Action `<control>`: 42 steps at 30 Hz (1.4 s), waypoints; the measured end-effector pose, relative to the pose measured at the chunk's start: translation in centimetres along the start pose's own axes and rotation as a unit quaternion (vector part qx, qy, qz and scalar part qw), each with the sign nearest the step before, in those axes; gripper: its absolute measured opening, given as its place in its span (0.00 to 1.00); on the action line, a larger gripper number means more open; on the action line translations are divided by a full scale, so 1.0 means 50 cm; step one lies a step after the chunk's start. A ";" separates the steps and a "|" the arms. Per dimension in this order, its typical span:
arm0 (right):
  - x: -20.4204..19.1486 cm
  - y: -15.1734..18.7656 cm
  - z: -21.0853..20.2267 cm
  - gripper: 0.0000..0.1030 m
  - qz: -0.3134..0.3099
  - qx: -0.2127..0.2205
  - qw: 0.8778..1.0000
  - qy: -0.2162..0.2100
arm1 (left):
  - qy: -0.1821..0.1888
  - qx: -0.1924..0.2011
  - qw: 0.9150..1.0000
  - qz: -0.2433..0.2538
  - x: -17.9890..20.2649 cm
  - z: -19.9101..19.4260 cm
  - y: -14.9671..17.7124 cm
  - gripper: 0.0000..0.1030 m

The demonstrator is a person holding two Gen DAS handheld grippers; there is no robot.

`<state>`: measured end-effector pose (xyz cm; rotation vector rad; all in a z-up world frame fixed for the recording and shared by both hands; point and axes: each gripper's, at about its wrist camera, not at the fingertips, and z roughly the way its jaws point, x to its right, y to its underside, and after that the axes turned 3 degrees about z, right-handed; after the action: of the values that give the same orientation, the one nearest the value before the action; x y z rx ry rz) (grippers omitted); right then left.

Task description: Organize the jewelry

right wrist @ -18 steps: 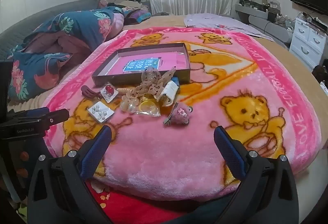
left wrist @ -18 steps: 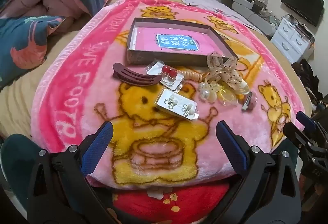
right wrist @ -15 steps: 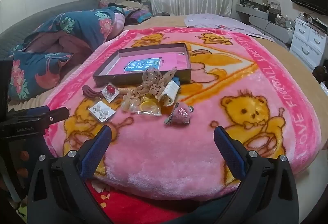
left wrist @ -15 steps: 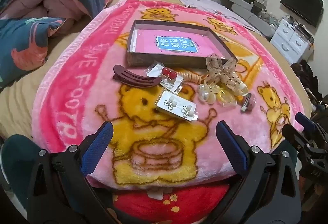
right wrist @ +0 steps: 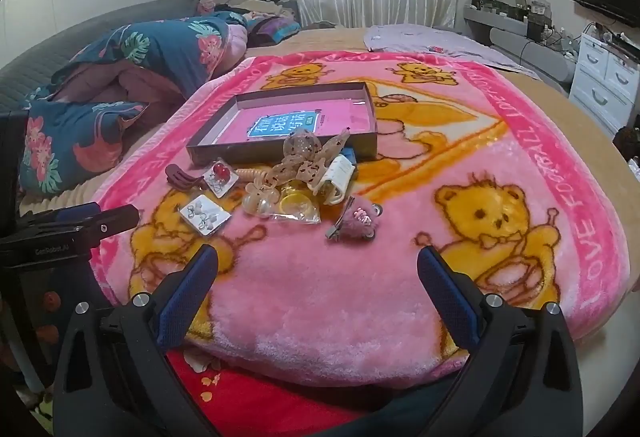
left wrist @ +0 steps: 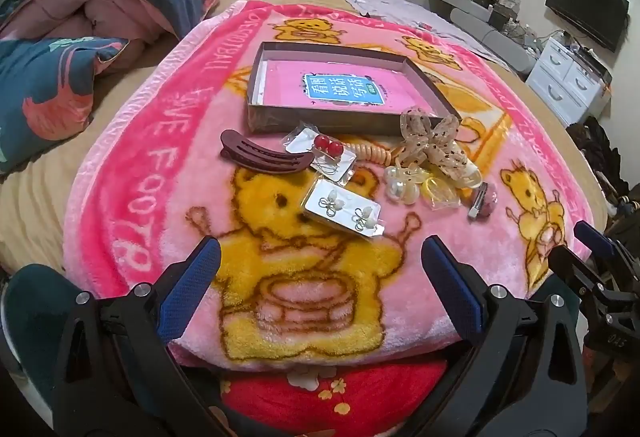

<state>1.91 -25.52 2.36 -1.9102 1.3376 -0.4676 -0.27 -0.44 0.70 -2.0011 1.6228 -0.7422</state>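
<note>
Several small pieces of jewelry lie in a loose heap on the pink blanket, just in front of the shallow box. Nearest to the left gripper is the earring card, flat, light and probably slippery in its plastic sleeve; its raised short edge seems the best place to pinch it. Beside it are the red earring card, the dark hair clip, stiff and easy to take across the middle, and the bow, soft and likely to fold. The pearl clip looks fragile. The fluffy pink clip lies closest to the right gripper. Both grippers hover short of the heap, jaws wide apart and holding nothing. The plush blanket may catch thin hooks. Nothing from the heap is in the box yet.
</note>
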 end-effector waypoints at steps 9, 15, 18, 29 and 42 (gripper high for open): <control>-0.003 -0.001 -0.006 0.96 -0.003 0.001 1.000 0.000 | 0.002 0.002 1.000 0.000 0.003 -0.015 -0.007 0.91; -0.003 -0.001 -0.008 0.96 -0.004 0.002 1.000 -0.001 | 0.003 0.003 1.000 0.000 0.000 -0.016 -0.006 0.91; -0.004 -0.001 -0.008 0.96 -0.004 0.002 1.000 -0.001 | 0.003 0.003 1.000 0.001 0.000 -0.016 -0.007 0.91; -0.005 -0.002 -0.011 0.96 -0.005 0.004 1.000 0.001 | 0.003 0.003 1.000 0.002 0.004 -0.018 -0.007 0.91; -0.003 -0.003 -0.014 0.96 -0.004 0.006 1.000 -0.001 | 0.002 0.006 1.000 0.001 0.006 -0.018 -0.007 0.91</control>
<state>1.47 -25.63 2.93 -1.9073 1.3230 -0.4764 -0.54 -0.69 1.64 -1.9907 1.6182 -0.7541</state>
